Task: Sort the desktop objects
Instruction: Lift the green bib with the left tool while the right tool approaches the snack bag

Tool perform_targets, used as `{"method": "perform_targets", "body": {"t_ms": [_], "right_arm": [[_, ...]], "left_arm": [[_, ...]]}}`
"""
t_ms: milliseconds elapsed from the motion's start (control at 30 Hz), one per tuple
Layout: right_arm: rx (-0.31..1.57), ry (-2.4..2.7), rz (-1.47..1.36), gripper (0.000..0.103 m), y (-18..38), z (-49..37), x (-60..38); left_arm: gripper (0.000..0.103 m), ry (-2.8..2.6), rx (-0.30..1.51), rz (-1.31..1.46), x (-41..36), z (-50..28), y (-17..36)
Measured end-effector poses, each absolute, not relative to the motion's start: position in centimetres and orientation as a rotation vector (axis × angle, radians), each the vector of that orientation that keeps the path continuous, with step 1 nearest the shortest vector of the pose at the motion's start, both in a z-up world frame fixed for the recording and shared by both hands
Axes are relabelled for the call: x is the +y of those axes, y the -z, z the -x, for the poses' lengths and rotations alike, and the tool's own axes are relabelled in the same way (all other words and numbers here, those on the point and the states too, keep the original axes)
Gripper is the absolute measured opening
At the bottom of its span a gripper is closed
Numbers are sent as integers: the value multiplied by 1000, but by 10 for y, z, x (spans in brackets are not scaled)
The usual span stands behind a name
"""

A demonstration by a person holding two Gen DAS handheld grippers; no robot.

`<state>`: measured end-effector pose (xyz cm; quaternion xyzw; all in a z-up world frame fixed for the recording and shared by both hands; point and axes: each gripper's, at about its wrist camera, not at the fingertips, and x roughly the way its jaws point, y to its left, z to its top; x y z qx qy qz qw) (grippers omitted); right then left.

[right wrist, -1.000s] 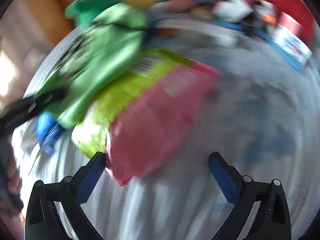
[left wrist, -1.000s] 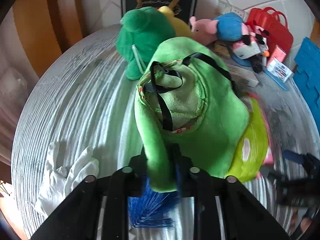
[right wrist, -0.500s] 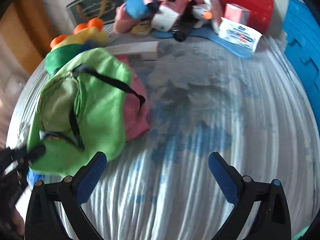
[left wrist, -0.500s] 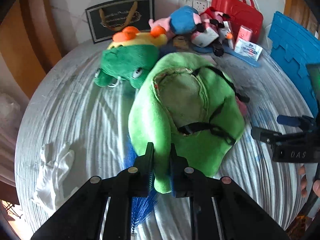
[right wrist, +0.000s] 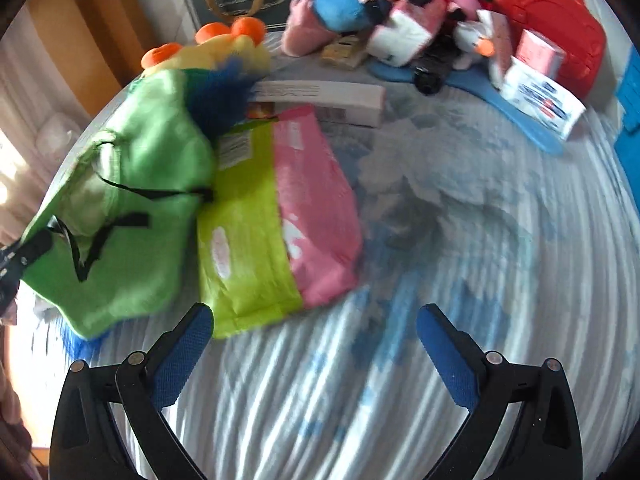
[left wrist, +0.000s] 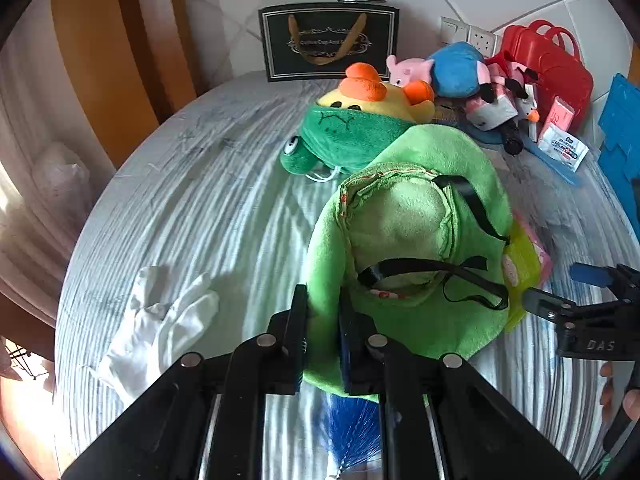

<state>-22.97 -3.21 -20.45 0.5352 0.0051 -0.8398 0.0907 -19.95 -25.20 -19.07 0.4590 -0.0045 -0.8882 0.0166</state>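
Note:
My left gripper (left wrist: 323,316) is shut on the edge of a bright green plush bag (left wrist: 416,240) with black straps, holding it over the table. The bag also shows at the left of the right wrist view (right wrist: 132,200). A green and pink packet (right wrist: 276,220) lies partly under the bag; its edge shows in the left wrist view (left wrist: 524,256). My right gripper (right wrist: 314,332) is open and empty, its left pad close to the packet's near corner. It appears at the right of the left wrist view (left wrist: 576,296).
A white glove (left wrist: 160,320) lies left of the bag. A blue brush (left wrist: 352,432) lies under it. A green and yellow plush (left wrist: 352,120), pink and blue plush toys (right wrist: 352,4), a red case (right wrist: 548,16), a white box (right wrist: 320,100), a tissue pack (right wrist: 540,100) and a black gift bag (left wrist: 328,40) crowd the back.
The left gripper has lifted and turned the green bag, uncovering the green and pink packet. The right gripper has swung left toward the packet, still open.

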Motion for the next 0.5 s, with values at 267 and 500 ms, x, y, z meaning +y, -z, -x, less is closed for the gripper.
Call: {"method": "perform_targets", "body": {"t_ms": [267, 500], "right_arm": [[35, 2411, -1585, 102, 232, 273, -53], [-74, 2523, -1703, 97, 234, 254, 20]], "left_arm": [[13, 2792, -80, -1377, -227, 207, 182], [13, 2963, -94, -1497, -142, 191, 171]]}}
